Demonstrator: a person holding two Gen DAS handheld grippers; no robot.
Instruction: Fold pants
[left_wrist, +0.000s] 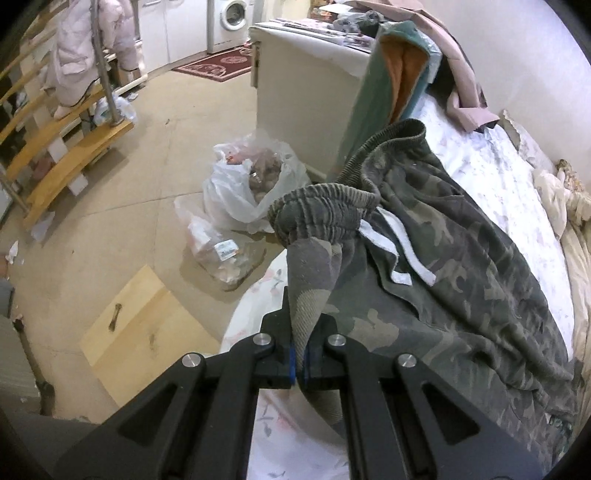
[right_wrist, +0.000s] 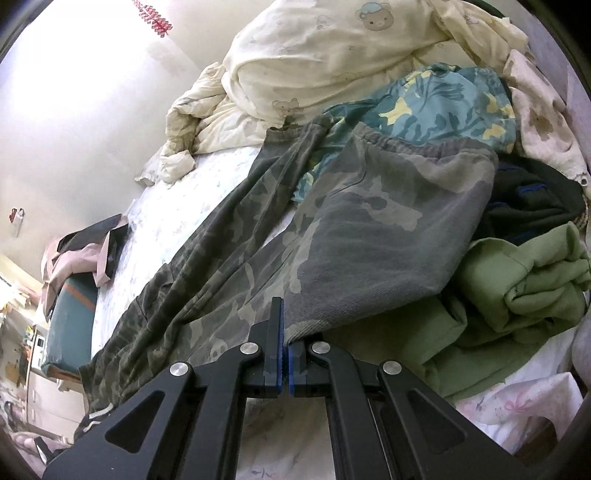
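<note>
Camo pants pinched in both my grippers, spread on the bed.

The camouflage pants (left_wrist: 461, 258) lie across the white floral bed sheet (left_wrist: 491, 166), waistband bunched near the bed's edge. My left gripper (left_wrist: 300, 354) has its fingers closed on a fold by the waistband; my right gripper (right_wrist: 285, 354) is clamped on a leg's edge, beside a green garment (right_wrist: 517, 291).

Camouflage pants (left_wrist: 461, 258) sprawled across bed
</note>
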